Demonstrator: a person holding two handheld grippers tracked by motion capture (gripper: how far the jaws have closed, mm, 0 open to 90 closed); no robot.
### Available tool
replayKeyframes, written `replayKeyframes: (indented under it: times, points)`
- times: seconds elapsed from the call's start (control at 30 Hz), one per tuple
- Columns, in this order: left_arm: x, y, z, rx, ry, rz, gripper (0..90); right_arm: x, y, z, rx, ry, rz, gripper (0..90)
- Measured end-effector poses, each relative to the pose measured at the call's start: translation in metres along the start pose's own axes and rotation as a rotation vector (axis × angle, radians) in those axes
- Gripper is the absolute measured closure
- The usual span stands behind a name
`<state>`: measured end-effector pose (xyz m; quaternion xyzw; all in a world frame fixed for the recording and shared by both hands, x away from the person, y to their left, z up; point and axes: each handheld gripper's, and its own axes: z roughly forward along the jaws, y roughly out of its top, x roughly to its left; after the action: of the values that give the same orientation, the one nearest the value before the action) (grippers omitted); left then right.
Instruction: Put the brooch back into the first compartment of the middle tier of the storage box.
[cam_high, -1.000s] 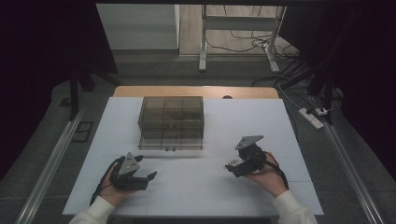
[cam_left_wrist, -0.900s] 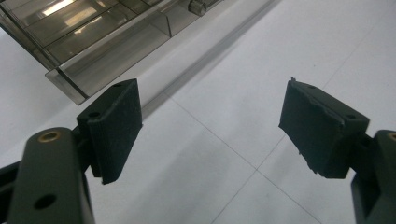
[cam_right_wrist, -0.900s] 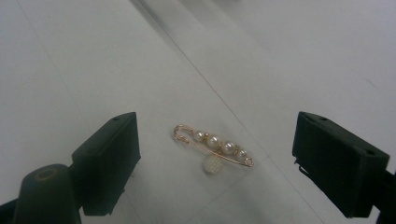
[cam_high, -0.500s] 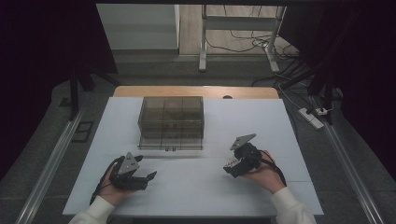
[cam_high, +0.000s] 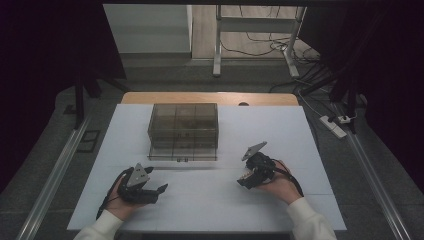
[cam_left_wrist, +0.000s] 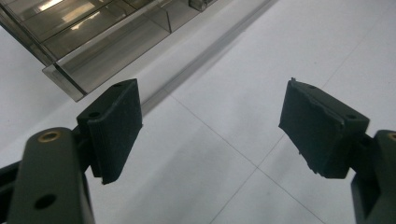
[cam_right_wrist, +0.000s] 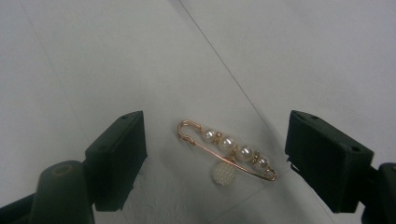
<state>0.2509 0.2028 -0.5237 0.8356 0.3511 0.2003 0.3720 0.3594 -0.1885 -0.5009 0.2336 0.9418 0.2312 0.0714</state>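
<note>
right gripper (cam_right_wrist: 212, 156) tilted down, fingers closing astride pearl brooch (cam_right_wrist: 227, 150), untouched

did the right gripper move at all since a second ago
Yes, slightly. In the high view the right gripper has edged toward the person and a little left, away from the clear drawer box. Its jaws have just been closing, with the pearl pin between them, untouched.
</note>
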Motion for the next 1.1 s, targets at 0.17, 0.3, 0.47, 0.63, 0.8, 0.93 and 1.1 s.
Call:
replayKeyframes:
  times: [0.17, 0.3, 0.47, 0.63, 0.8, 0.93, 1.1]
  points:
    - [-0.0001, 0.0, 0.0002, 0.002, -0.002, 0.002, 20.7, -0.0031, -0.0011, 0.0011, 0.014, 0.001, -0.006, 28.1]
    - [-0.0002, -0.0001, -0.0002, 0.001, -0.003, 0.0, 20.7, -0.0055, -0.0023, 0.0046, 0.041, 0.0, -0.008, 32.2]
    - [-0.0002, 0.0, -0.0001, 0.002, -0.006, -0.001, 20.7, -0.0073, -0.0022, 0.0039, 0.041, 0.0, -0.002, 37.8]
    - [-0.0006, 0.0, -0.0001, 0.003, -0.006, 0.002, 20.7, -0.0059, -0.001, 0.0028, 0.052, 0.001, -0.02, 48.1]
    - [-0.0006, -0.0002, -0.0009, 0.001, -0.006, 0.001, 20.8, -0.0026, -0.0001, 0.0008, 0.059, 0.014, -0.038, 70.0]
    - [-0.0008, -0.0004, -0.0008, 0.004, -0.006, 0.005, 20.9, -0.0023, -0.0007, 0.0, 0.054, 0.015, -0.044, 75.5]
    - [-0.0005, -0.0004, -0.0006, 0.005, -0.004, 0.005, 20.9, -0.0018, -0.0009, -0.0005, 0.05, 0.011, -0.046, 76.1]
